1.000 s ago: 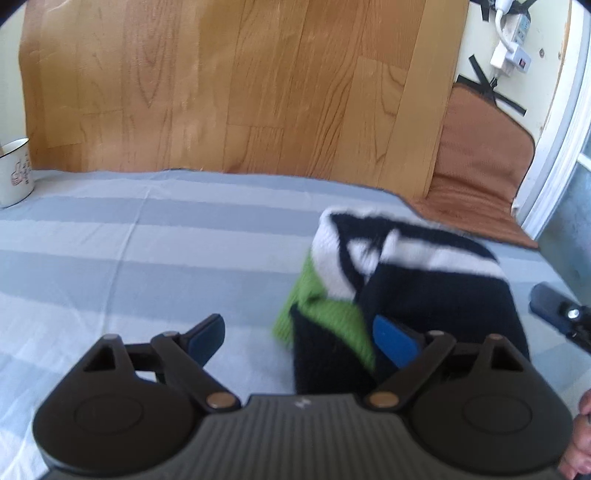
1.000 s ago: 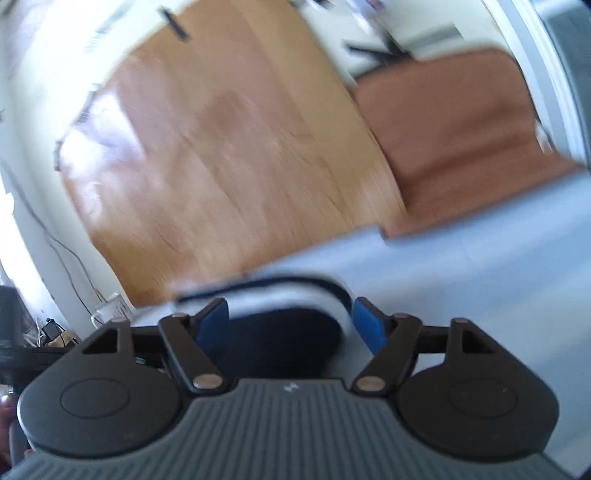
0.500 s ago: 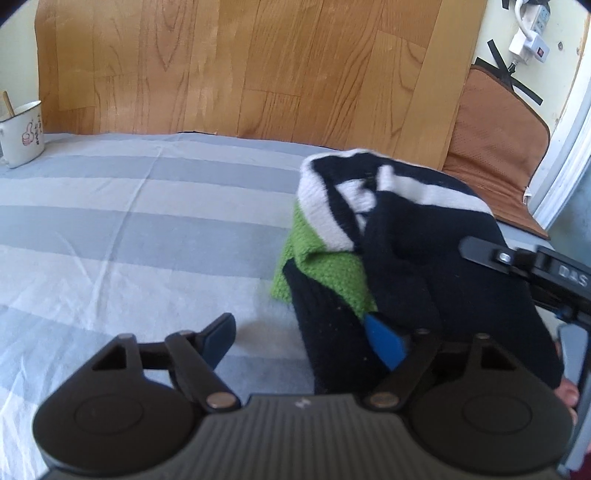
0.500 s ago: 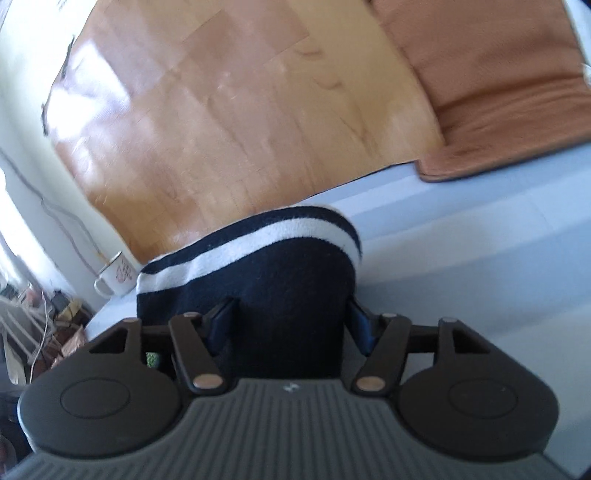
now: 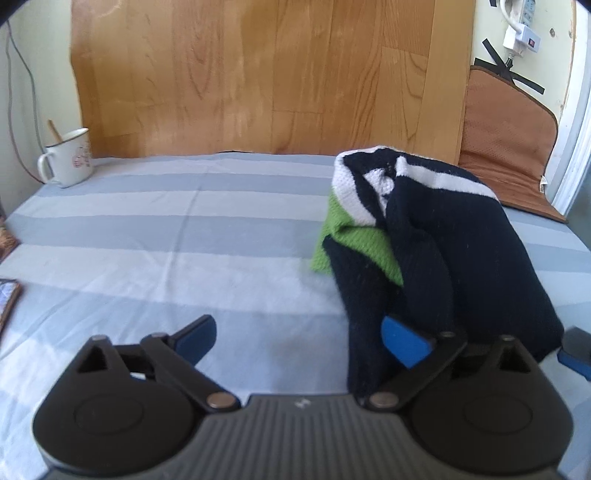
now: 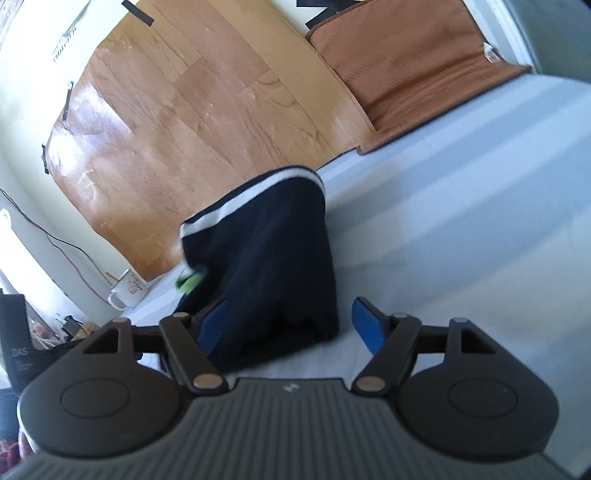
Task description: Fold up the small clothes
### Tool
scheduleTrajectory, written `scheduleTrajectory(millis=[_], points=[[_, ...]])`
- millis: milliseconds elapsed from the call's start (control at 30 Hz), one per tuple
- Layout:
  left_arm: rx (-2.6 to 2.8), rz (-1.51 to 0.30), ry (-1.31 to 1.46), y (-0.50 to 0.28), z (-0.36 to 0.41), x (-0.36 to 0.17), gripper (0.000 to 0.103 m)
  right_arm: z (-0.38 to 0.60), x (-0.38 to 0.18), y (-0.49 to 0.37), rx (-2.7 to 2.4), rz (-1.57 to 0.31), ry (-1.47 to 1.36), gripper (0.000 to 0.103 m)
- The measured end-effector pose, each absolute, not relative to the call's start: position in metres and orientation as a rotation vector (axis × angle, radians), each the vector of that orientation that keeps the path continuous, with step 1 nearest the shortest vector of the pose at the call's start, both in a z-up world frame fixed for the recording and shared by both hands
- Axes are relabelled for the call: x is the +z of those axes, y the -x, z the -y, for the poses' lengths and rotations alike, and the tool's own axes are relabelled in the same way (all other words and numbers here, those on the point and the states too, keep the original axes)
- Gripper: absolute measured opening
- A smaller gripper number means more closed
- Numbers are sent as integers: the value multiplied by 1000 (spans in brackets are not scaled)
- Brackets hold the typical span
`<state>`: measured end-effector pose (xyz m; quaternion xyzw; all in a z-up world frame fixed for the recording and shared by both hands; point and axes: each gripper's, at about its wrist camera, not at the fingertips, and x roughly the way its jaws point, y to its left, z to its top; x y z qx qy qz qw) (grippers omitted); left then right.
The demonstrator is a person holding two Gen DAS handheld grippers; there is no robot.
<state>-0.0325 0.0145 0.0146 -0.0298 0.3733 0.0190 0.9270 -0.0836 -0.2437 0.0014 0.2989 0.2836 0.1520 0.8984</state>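
A folded navy knit garment point(image 5: 461, 258) with white stripes and a green panel lies bunched toward the right side of the bed point(image 5: 184, 240), which is covered in a grey and pale blue striped sheet, with its far end close to the bed's far edge. The left gripper point(image 5: 299, 338) sits at the garment's near left corner; its jaws have just been opening and now stand spread wide, the right pad over the dark fabric, the left pad over bare sheet, nothing pinched. The right gripper point(image 6: 291, 325) faces the garment's near end; its jaws have also just opened a little and stand apart, the cloth's end lying between them, the left pad against the fabric, the right pad clear of it. A white enamel mug point(image 5: 68, 157) stands at the far left corner of the bed. Behind the bed rises a wood-grain panel point(image 5: 258, 74), and a brown cushion point(image 5: 506, 140) leans at the far right corner. A power strip point(image 5: 521, 22) hangs on the wall above it.
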Motion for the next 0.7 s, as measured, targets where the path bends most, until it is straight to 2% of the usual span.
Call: scheduleTrajectory(millis=[267,700], points=[[50,-754,45,63,-17,15,103,235,-1,105,347,-698,-639,83],[44,-639,-24,96,-8,27,103,217,-1,125,351,-713,-580,86]])
